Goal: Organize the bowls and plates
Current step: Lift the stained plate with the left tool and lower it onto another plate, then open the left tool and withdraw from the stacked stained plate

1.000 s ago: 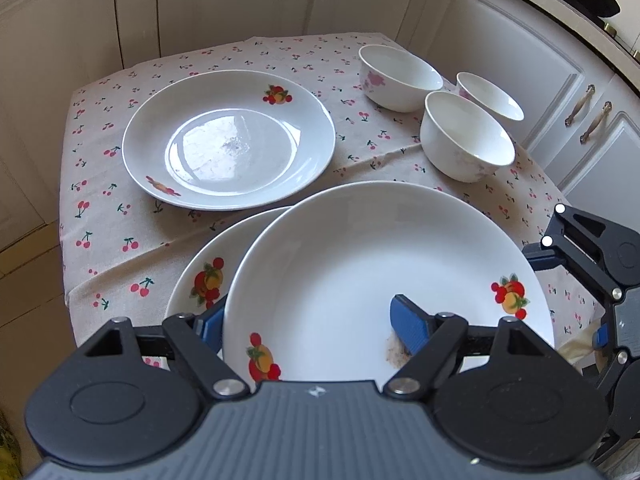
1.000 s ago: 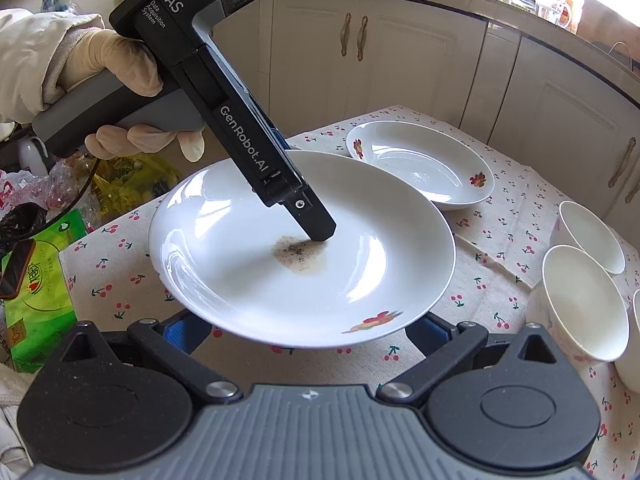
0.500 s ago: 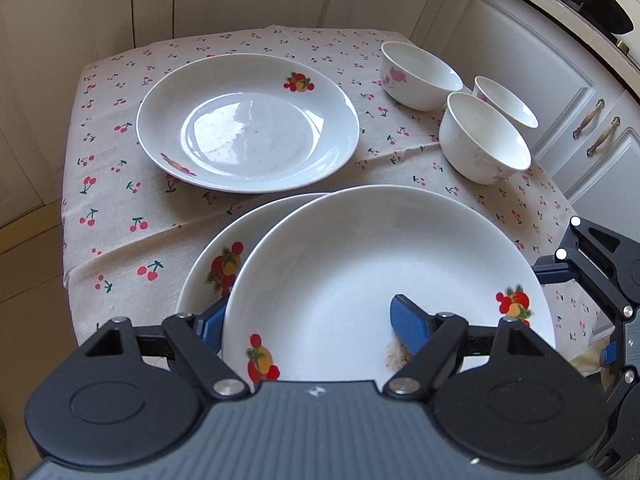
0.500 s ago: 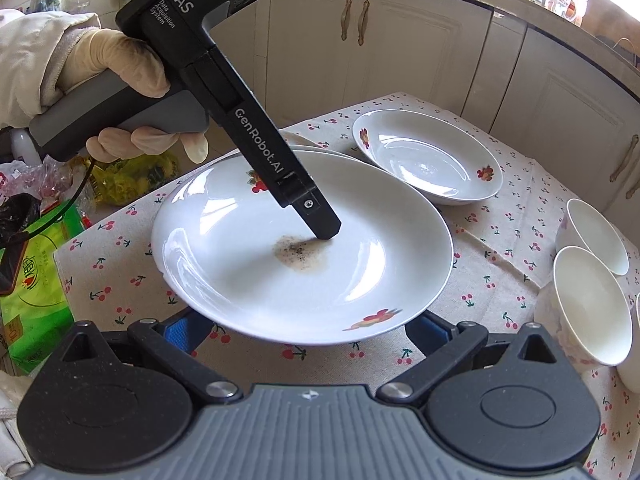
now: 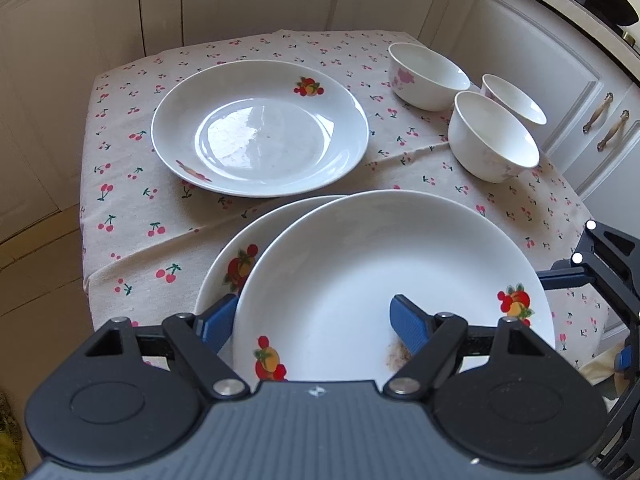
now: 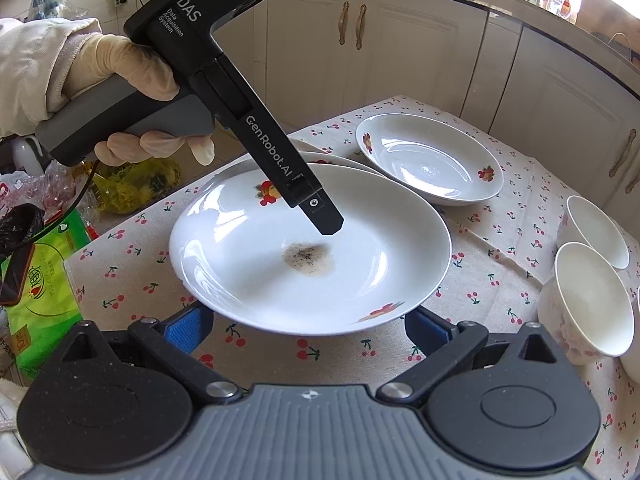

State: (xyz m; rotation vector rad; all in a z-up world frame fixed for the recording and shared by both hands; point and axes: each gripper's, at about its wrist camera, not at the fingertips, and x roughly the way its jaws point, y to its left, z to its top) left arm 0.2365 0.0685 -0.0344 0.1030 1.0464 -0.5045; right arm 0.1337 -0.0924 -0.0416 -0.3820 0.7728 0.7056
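Note:
A white plate (image 5: 360, 264) with fruit prints and a brown stain (image 6: 308, 258) hangs tilted just above a second fruit-print plate (image 5: 236, 252) on the cherry tablecloth. My left gripper (image 5: 312, 312) is shut on its rim, one blue pad inside the plate and the other under it. In the right wrist view a gloved hand (image 6: 128, 76) holds that gripper, and its upper finger (image 6: 320, 212) presses into the plate (image 6: 360, 264). My right gripper (image 6: 306, 328) stands open, its fingers spread wide below the plate's near rim.
A third plate (image 5: 260, 132) lies farther back on the table (image 5: 132, 216). Three white bowls (image 5: 492, 136) stand in a group at the right. White cabinets surround the table. Bags and a green box (image 6: 44, 280) lie off the table's left edge.
The stained plate stays in my left gripper. In the right wrist view it now sits a little farther off, and the rim of the plate beneath shows behind it.

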